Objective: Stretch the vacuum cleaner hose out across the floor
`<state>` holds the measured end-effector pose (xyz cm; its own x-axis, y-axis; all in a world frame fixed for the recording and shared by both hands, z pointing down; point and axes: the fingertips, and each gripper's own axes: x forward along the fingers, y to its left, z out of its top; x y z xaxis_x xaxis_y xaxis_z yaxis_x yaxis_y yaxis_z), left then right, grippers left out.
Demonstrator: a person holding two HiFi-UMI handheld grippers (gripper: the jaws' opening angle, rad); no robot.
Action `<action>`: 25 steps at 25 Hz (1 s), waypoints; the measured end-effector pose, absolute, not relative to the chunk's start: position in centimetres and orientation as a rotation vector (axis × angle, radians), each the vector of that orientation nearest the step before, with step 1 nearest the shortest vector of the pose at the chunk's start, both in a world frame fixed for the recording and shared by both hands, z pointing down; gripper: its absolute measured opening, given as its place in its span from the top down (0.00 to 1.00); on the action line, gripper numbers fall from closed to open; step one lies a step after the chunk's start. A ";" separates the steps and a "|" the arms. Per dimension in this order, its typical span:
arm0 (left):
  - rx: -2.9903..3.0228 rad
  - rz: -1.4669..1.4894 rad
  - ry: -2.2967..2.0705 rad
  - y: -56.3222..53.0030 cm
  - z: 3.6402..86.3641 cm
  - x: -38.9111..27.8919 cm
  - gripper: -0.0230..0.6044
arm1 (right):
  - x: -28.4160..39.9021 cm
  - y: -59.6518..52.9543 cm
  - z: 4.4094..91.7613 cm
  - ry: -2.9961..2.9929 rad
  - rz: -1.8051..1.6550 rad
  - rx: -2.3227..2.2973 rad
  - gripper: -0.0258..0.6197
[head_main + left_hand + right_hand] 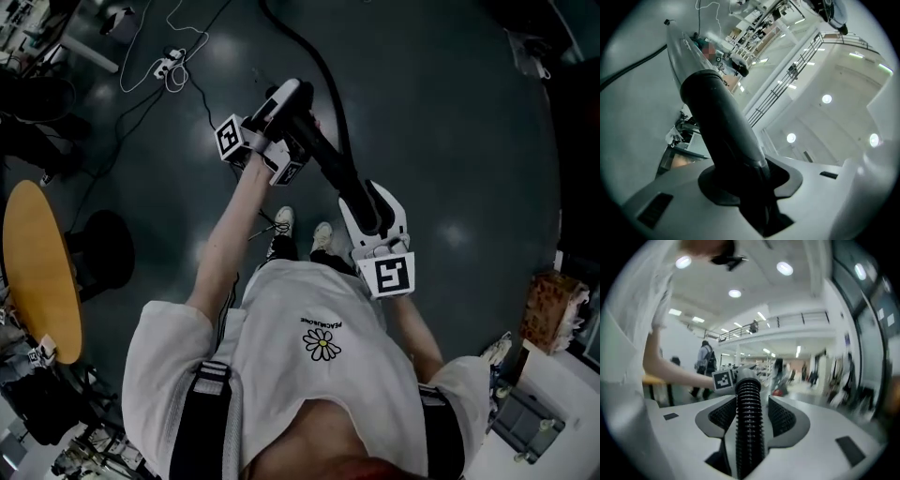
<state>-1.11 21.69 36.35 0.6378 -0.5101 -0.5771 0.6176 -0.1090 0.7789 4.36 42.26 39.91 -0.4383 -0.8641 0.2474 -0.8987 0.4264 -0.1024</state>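
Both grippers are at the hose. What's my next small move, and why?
Probably slide the right gripper along the hose, away from the left gripper. The right jaws stand apart around the ribbed part while the left jaws clamp the smooth end, so spreading them should straighten it.

Only readable print is a small "PEACEMINUSONE" line on the white shirt (281, 375), upside down in head view, just above the daisy logo (322, 345). Nothing else legible.

I see a dark glossy floor (450, 122), a white power strip (169, 66) with loose white cables lying upper left, a round yellow-topped table (37, 272) standing at left, and the person's shoes (284, 222) planted mid-frame.
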 end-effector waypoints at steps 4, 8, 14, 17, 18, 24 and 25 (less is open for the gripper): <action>1.409 -0.972 0.069 18.4 34.5 -5.3 0.75 | 5.0 43.0 37.0 -2.504 0.215 1.621 0.62; 1.542 -0.910 0.099 19.7 32.5 -6.5 0.77 | 7.8 40.5 38.9 -2.619 0.960 1.465 0.62; 1.706 -0.799 0.200 24.5 30.1 -5.6 0.79 | 7.5 33.5 36.8 -2.729 1.448 1.012 0.62; 1.781 -0.696 0.333 28.3 28.7 -4.9 0.79 | 5.1 28.6 38.5 -2.604 1.637 0.806 0.62; 1.803 -0.644 0.382 29.8 28.6 -4.6 0.79 | 3.7 26.7 39.4 -2.539 1.770 0.750 0.62; 1.921 -0.221 0.591 40.2 31.1 -1.3 0.79 | -4.9 19.7 40.8 -2.307 2.469 0.345 0.62; 1.932 -0.144 0.615 41.7 31.9 -1.0 0.78 | -5.1 19.1 40.5 -2.311 2.517 0.314 0.62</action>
<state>-1.03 41.67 31.89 0.8604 0.3526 -0.3681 0.4792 -0.3135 0.8198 -5.14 19.13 40.53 -0.9418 -0.3306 -0.0611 0.0891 -0.0701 -0.9936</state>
